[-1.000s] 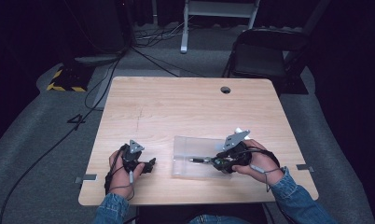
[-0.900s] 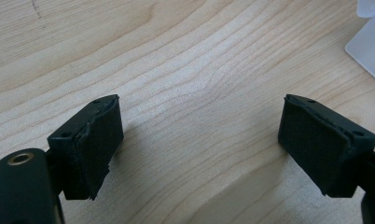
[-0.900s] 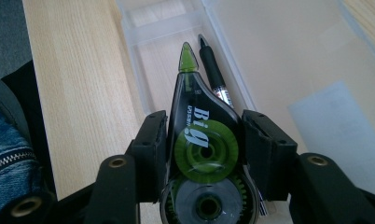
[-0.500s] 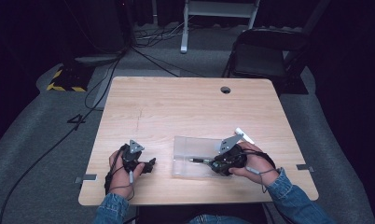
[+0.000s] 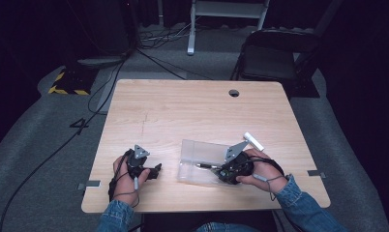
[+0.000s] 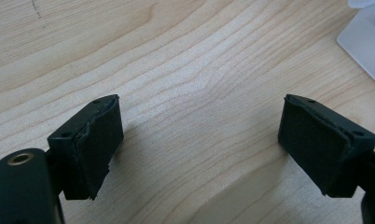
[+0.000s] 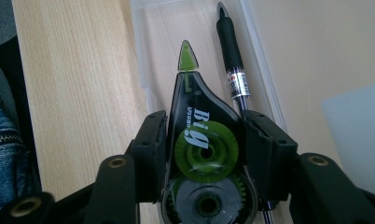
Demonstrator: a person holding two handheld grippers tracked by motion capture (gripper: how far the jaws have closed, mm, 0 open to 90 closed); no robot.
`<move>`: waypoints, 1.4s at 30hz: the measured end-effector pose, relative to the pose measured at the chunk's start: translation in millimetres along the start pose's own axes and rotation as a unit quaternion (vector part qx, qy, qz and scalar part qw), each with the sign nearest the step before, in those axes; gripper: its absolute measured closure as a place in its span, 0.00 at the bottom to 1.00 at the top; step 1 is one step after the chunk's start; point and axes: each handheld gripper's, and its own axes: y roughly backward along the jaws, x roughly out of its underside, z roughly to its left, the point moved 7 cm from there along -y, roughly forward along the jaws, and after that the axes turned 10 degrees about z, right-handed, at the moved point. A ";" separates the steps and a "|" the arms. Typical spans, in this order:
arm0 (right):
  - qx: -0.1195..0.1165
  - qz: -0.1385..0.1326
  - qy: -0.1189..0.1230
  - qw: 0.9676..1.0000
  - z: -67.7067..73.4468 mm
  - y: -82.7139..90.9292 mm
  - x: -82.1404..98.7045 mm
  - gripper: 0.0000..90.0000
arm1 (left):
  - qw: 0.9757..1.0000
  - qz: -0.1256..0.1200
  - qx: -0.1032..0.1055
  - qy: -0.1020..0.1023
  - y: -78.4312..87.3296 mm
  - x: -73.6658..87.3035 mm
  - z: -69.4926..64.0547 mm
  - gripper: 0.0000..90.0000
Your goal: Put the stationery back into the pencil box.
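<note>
- Correction-tape dispenser (image 7: 202, 154): clamped between the two black jaws of the right gripper (image 7: 204, 156). Body is black with green reels, and its green tip points toward twelve o'clock in the right gripper view. Both pads press on its flanks.
- Clear plastic tray (image 5: 195, 157): lies on the wooden table (image 5: 192, 116) near the front edge, slightly right of centre in the high view. The dispenser hangs over the tray, tip aimed along it.
- Black pen (image 7: 232, 56): lies inside the tray, lengthwise along one wall, just beside the dispenser at its two o'clock side in the right gripper view (contact between the two cannot be judged).
- Right gripper (image 5: 233, 169): sits at the tray's four o'clock end in the high view, hand wrapped behind it.
- Left gripper (image 5: 145, 170): rests at about nine o'clock from the tray, well apart from it, low over bare wood. In the left gripper view (image 6: 199, 144) its jaws stand wide apart with only table grain between them.
- White cylinder (image 5: 253, 141): lies on the table at roughly one o'clock from the right gripper, just outside the tray (its identity is unclear).
</note>
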 end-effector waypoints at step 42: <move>-0.025 0.019 0.009 0.999 5.8 -0.8 3.9 0.56 | 1.000 0.001 0.000 0.000 0.1 0.1 0.0 0.16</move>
